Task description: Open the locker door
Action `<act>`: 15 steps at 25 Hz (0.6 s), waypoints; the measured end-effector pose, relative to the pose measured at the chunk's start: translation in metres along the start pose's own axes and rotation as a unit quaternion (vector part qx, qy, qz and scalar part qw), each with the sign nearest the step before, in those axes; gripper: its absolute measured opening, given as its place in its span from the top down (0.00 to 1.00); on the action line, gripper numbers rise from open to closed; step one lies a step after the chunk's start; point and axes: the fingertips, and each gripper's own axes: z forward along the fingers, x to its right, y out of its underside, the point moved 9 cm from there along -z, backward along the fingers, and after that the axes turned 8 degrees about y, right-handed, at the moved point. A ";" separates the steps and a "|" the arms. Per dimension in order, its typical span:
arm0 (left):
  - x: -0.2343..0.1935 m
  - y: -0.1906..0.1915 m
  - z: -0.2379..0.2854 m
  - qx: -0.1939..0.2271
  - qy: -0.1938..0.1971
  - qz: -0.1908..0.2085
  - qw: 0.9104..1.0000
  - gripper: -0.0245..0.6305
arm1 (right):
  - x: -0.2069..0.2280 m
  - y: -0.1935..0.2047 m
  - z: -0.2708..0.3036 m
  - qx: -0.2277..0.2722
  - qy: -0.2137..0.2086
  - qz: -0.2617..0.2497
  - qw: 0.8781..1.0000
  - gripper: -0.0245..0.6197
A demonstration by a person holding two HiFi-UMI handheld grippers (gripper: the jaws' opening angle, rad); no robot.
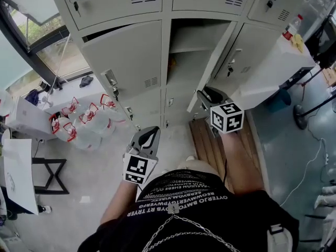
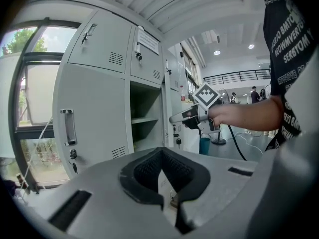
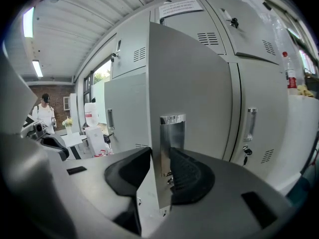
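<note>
The middle locker (image 1: 191, 46) stands open, and its grey door (image 1: 215, 62) is swung out to the right. My right gripper (image 1: 202, 94) is at the door's free edge. In the right gripper view the jaws (image 3: 160, 153) straddle that edge, with one pad on the door face (image 3: 189, 83) and the other against the chrome handle (image 3: 172, 133). The left gripper view shows the same gripper (image 2: 174, 118) at the door beside the open shelves (image 2: 144, 113). My left gripper (image 1: 152, 130) hangs low in front of the lockers, its pads (image 2: 160, 149) meeting at the tips with nothing between them.
Closed lockers (image 1: 131, 56) flank the open one. Several water jugs (image 1: 84, 122) sit on the floor at the left near a black frame (image 1: 50, 175). A white counter (image 1: 273, 67) with a bottle (image 1: 291, 28) stands at the right. Wooden boards (image 1: 210, 146) lie below. A person (image 3: 45, 113) stands far off.
</note>
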 end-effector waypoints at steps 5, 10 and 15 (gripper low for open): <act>0.009 -0.003 -0.004 0.006 -0.003 -0.002 1.000 0.96 | 0.008 0.005 -0.018 -0.015 0.009 -0.007 1.000 0.78; 0.016 -0.007 -0.001 0.005 -0.005 -0.012 1.000 0.96 | 0.022 0.011 -0.037 -0.016 0.015 -0.002 1.000 0.75; 0.031 -0.012 0.011 0.002 -0.009 -0.007 1.000 0.96 | 0.043 0.020 -0.055 -0.013 0.013 0.000 1.000 0.75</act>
